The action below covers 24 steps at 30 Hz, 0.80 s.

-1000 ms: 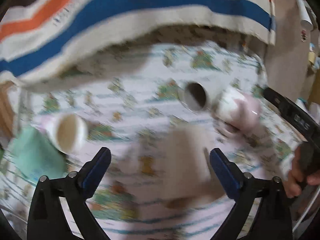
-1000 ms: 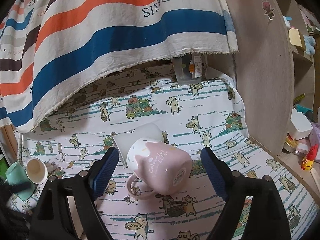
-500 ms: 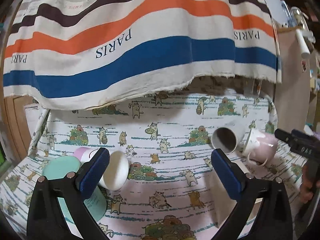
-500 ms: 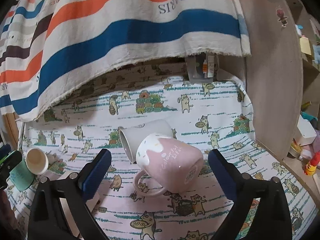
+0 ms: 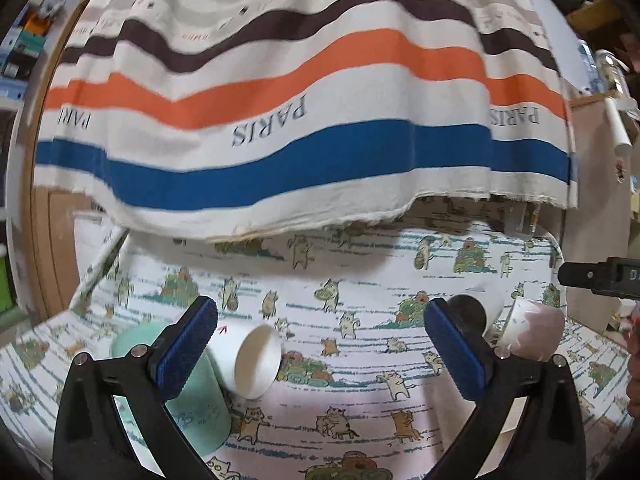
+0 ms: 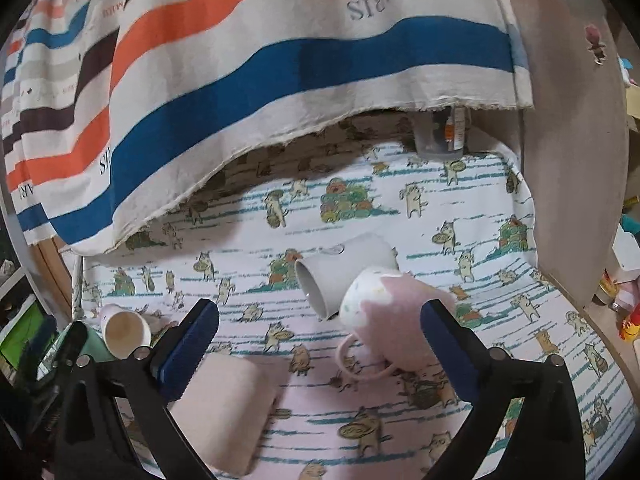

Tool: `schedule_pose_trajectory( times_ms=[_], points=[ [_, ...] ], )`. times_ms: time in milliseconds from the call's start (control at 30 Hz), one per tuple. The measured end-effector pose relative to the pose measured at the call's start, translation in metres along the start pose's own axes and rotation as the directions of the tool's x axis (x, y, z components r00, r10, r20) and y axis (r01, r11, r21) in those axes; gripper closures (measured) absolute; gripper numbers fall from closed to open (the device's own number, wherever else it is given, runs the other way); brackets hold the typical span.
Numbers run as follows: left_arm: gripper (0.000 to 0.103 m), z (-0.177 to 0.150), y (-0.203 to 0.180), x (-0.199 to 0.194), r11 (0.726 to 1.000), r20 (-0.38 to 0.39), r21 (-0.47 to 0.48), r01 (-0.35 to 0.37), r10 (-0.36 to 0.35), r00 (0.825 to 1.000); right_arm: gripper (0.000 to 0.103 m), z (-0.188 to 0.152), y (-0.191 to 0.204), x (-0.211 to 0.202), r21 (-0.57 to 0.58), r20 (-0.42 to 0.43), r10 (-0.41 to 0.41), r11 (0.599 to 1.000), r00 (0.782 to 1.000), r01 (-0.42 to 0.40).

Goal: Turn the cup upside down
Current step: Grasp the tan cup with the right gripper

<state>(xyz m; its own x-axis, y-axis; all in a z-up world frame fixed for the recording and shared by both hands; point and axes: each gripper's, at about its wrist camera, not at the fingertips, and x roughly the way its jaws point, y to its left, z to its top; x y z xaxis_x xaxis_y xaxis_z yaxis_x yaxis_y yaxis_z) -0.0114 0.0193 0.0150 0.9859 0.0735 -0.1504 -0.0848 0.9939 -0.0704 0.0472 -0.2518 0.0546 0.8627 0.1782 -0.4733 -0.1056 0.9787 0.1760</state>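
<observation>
Pink mug on its side, both tongs spread wide and empty

The pink mug point(image 6: 394, 322) lies on the cat-print cloth point(image 6: 460, 200) over the bench, rim touching a tipped grey mug point(image 6: 340, 276), partly between the right tongs point(image 6: 320, 344); the left tongs point(image 5: 320, 344) frame a white paper cup point(image 5: 248, 360) lying against a mint cup point(image 5: 200, 404)

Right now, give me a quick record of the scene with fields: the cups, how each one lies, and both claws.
surface: cat-print cloth, striped PARIS cloth hanging behind
pink mug: on its side, handle toward the camera, touching the grey mug
grey mug: on its side, mouth facing left
white paper cup: on its side, against the mint cup
mint cup: lying down
left claw: open, holding nothing
right claw: open, pink mug between its fingers, not gripped
</observation>
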Motion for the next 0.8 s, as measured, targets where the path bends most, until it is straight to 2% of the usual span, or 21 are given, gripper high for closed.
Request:
schedule_pose_trajectory(
  times_ms=[200, 367, 533, 667, 800],
  points=[
    [0.0, -0.005, 0.009, 0.013, 0.999, -0.072, -0.043, -0.01, 0.007, 0.997, 0.001, 0.003, 0.03, 0.019, 0.009, -0.157, 0.069, 0.998, 0.985, -0.069],
    [0.0, -0.006, 0.014, 0.014, 0.998, -0.074, -0.067, -0.013, 0.008, 0.997, 0.001, -0.007, 0.062, 0.05, -0.038, -0.329, 0.006, 0.999, 0.944, -0.02],
    [0.0, -0.005, 0.018, 0.012, 0.996, -0.065, -0.084, -0.022, 0.017, 0.998, 0.001, -0.015, 0.071, 0.078, -0.045, -0.422, -0.041, 0.999, 0.906, 0.024],
    [0.0, -0.005, 0.02, 0.015, 0.995, -0.077, -0.097, -0.027, 0.019, 0.997, 0.001, -0.02, 0.071, 0.096, 0.003, -0.49, -0.012, 1.0, 0.872, 0.016],
    [0.0, -0.005, 0.021, 0.016, 0.994, -0.086, -0.109, -0.026, 0.017, 0.996, 0.003, -0.026, 0.076, 0.106, 0.001, -0.513, -0.013, 1.0, 0.858, 0.016]
  ],
)
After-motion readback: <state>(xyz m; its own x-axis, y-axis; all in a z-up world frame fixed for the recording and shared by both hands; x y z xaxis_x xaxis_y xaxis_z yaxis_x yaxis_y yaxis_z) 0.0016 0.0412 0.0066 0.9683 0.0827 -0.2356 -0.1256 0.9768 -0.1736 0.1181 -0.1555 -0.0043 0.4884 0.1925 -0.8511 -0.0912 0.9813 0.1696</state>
